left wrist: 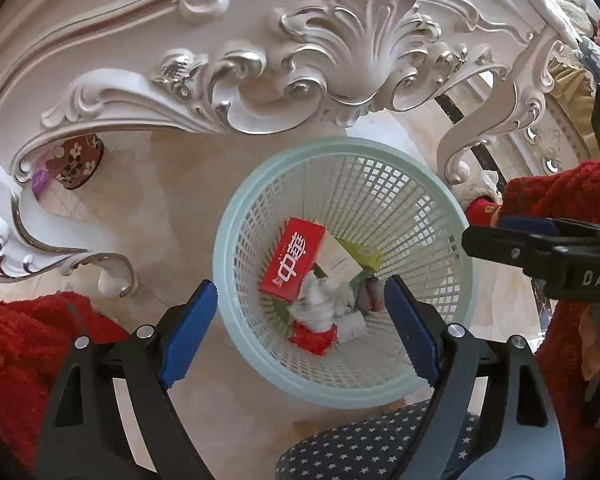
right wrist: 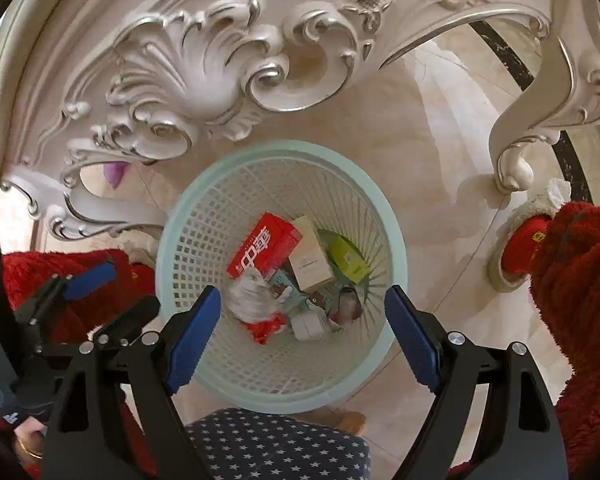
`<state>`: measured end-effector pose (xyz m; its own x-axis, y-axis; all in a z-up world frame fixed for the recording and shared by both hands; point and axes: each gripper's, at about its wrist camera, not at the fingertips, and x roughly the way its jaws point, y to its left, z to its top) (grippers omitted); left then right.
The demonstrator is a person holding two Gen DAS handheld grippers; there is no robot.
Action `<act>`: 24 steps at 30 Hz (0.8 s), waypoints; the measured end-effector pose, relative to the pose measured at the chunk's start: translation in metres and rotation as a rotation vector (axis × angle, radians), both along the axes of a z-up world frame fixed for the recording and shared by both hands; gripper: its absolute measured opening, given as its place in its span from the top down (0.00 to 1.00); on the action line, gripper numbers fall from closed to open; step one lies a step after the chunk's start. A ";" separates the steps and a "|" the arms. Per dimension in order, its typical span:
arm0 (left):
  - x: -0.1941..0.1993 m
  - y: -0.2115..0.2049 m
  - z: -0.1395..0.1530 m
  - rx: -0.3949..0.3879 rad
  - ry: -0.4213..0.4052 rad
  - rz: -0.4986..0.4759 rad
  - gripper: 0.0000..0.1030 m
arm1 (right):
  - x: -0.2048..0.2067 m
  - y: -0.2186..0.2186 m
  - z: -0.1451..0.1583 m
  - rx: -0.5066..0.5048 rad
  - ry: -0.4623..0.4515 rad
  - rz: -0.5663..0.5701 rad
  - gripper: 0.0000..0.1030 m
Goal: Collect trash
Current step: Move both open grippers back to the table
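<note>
A pale green mesh waste basket (left wrist: 236,240) stands on the marble floor below both grippers; it also shows in the right wrist view (right wrist: 172,240). Inside lie a red carton (left wrist: 292,260) (right wrist: 264,246), a beige box (left wrist: 340,260) (right wrist: 310,260), a green box (left wrist: 364,256) (right wrist: 346,258), crumpled white tissue (left wrist: 318,304) (right wrist: 248,300) and red wrapper scraps (left wrist: 314,338) (right wrist: 266,328). My left gripper (left wrist: 302,320) is open and empty above the basket. My right gripper (right wrist: 302,320) is open and empty above it too, and shows at the right edge of the left view (left wrist: 496,236).
An ornate white carved table edge (left wrist: 300,60) (right wrist: 204,72) with curled legs (left wrist: 456,160) (right wrist: 512,168) hangs over the basket's far side. Red fluffy sleeves (left wrist: 20,344) (right wrist: 580,280) flank the views. A star-patterned blue cushion (left wrist: 360,440) (right wrist: 276,444) lies near. A floral pot (left wrist: 76,160) stands under the table.
</note>
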<state>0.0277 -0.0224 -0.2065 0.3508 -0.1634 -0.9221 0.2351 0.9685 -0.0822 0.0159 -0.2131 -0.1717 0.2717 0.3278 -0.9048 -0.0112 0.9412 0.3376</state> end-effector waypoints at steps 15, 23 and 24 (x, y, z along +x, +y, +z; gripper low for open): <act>-0.011 0.045 0.098 -0.208 -0.152 0.047 0.19 | -0.016 -0.022 0.107 0.183 -0.276 -0.018 0.22; 0.041 0.062 0.193 -0.203 -0.299 0.073 0.19 | 0.041 -0.027 0.201 0.065 -0.540 -0.019 0.22; 0.050 0.064 0.201 -0.177 -0.322 0.086 0.19 | 0.047 -0.025 0.205 0.048 -0.553 -0.018 0.22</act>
<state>0.0778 0.0417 -0.0058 0.6377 -0.2679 -0.7222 0.1951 0.9632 -0.1850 0.0633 -0.2385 0.0331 0.7080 0.3564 -0.6097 -0.1832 0.9265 0.3288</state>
